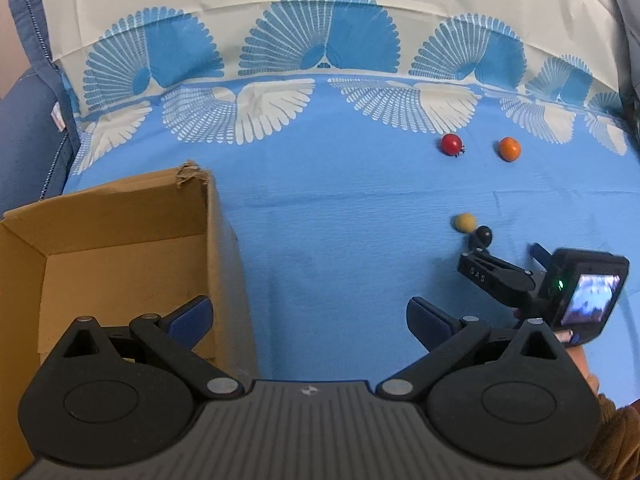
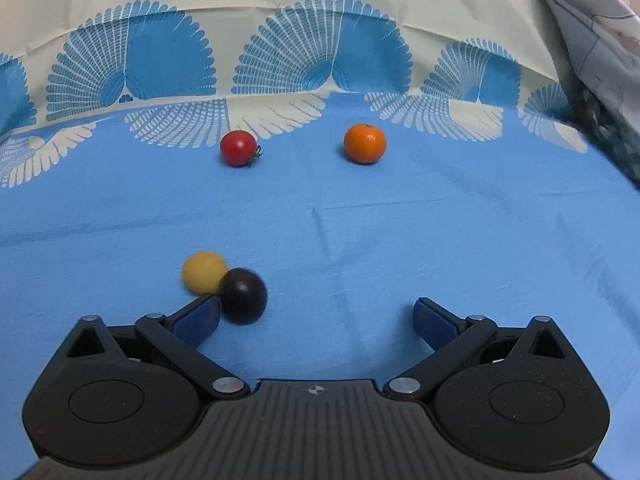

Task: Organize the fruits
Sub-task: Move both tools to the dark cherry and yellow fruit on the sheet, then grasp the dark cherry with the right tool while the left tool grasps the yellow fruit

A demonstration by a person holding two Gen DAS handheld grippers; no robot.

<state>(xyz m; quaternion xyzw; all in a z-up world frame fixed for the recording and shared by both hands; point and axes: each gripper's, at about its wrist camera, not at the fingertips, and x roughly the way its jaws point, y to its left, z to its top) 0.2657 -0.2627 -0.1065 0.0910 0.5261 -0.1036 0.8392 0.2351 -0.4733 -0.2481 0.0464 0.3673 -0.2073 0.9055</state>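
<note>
Four fruits lie on the blue cloth: a red tomato (image 2: 238,148), an orange mandarin (image 2: 365,143), a yellow round fruit (image 2: 204,272) and a dark purple fruit (image 2: 243,295) touching it. My right gripper (image 2: 316,314) is open and empty; the dark fruit lies against the tip of its left finger (image 2: 198,318). In the left wrist view the tomato (image 1: 452,144), the mandarin (image 1: 509,148), the yellow fruit (image 1: 464,222) and the dark fruit (image 1: 482,236) show at the right. My left gripper (image 1: 308,316) is open and empty beside the open cardboard box (image 1: 120,216).
The cloth (image 2: 360,232) has a fan-patterned cream border at the back. A blue cushion (image 1: 28,128) stands at the far left and crumpled fabric (image 2: 600,60) at the far right. The right gripper's body and camera (image 1: 580,292) show at the right of the left wrist view.
</note>
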